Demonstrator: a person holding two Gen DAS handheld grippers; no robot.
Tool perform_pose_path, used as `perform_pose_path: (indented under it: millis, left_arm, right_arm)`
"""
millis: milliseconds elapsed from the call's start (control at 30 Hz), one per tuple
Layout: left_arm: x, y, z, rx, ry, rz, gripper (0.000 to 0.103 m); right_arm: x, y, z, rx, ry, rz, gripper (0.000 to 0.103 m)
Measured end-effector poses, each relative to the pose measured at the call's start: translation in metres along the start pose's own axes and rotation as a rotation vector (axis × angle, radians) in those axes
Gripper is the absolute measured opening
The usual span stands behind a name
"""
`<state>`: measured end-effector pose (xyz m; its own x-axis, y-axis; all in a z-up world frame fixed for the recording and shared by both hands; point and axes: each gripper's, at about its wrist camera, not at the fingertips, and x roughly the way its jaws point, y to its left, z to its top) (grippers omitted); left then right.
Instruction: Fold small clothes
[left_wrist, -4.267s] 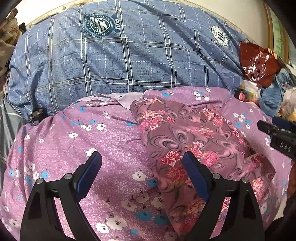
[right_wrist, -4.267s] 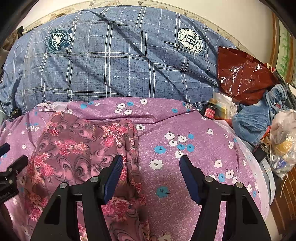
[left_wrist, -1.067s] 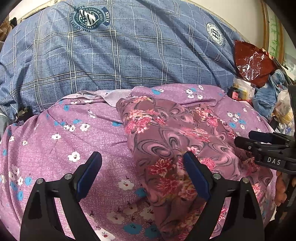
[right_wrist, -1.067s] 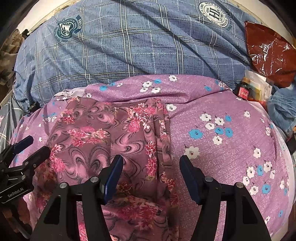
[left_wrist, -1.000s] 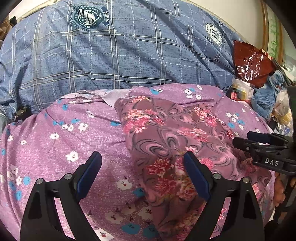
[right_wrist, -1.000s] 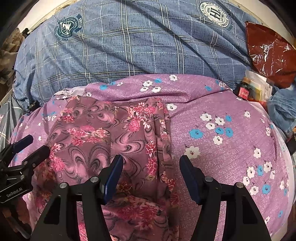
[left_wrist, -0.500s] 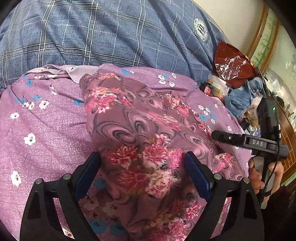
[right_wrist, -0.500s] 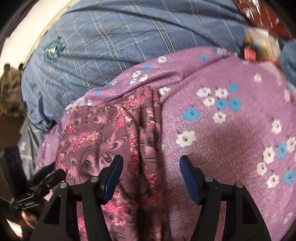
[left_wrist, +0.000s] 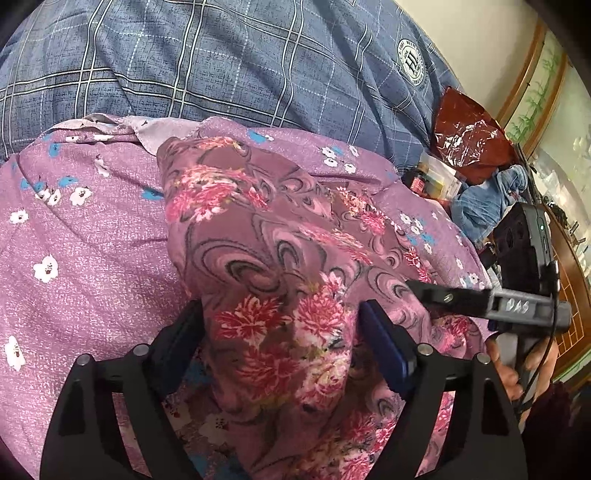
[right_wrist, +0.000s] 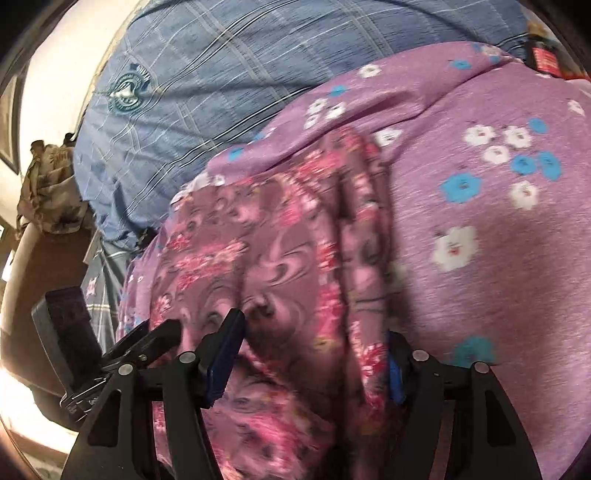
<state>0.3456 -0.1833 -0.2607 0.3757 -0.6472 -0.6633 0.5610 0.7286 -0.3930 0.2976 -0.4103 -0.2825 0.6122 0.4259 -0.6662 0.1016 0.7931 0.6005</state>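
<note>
A mauve garment with pink flowers and swirls (left_wrist: 280, 258) lies in a long strip on a purple flowered sheet (left_wrist: 85, 243). My left gripper (left_wrist: 284, 332) is open, its fingers straddling the near part of the strip, cloth bunched between them. My right gripper (right_wrist: 314, 354) is open too, fingers on either side of the same garment (right_wrist: 288, 266) at its near right edge. The right gripper also shows in the left wrist view (left_wrist: 491, 302), just right of the garment; the left gripper shows at the lower left of the right wrist view (right_wrist: 140, 347).
A blue plaid quilt (left_wrist: 229, 62) is piled behind the sheet. A red plastic bag (left_wrist: 469, 140), small boxes and blue denim (left_wrist: 484, 199) lie at the far right. A wooden bed edge (right_wrist: 33, 295) and patterned cloth are at the left.
Both grippers have moved forward and down onto the garment's near end, so cloth now sits between each pair of fingers. The right wrist view has tilted and is blurred by motion.
</note>
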Motion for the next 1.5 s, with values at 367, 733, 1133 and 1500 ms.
perform_pose_path:
  millis: [367, 733, 1133, 1500]
  left_arm:
    - [-0.015, 0.009, 0.002, -0.064, -0.050, -0.018, 0.037]
    - [-0.050, 0.010, 0.002, -0.073, -0.083, -0.018, 0.031]
    - [-0.135, 0.037, -0.006, -0.080, -0.156, 0.060, 0.031]
    - [-0.109, 0.088, -0.038, -0.115, 0.028, 0.195, 0.039]
  right_arm:
    - [-0.009, 0.024, -0.007, -0.069, -0.076, -0.097, 0.025]
    - [-0.034, 0.052, -0.018, -0.100, -0.191, -0.103, 0.024]
    - [-0.037, 0.130, -0.040, -0.107, -0.176, 0.040, 0.024]
    - [0.030, 0.151, -0.069, -0.129, -0.031, -0.113, 0.025]
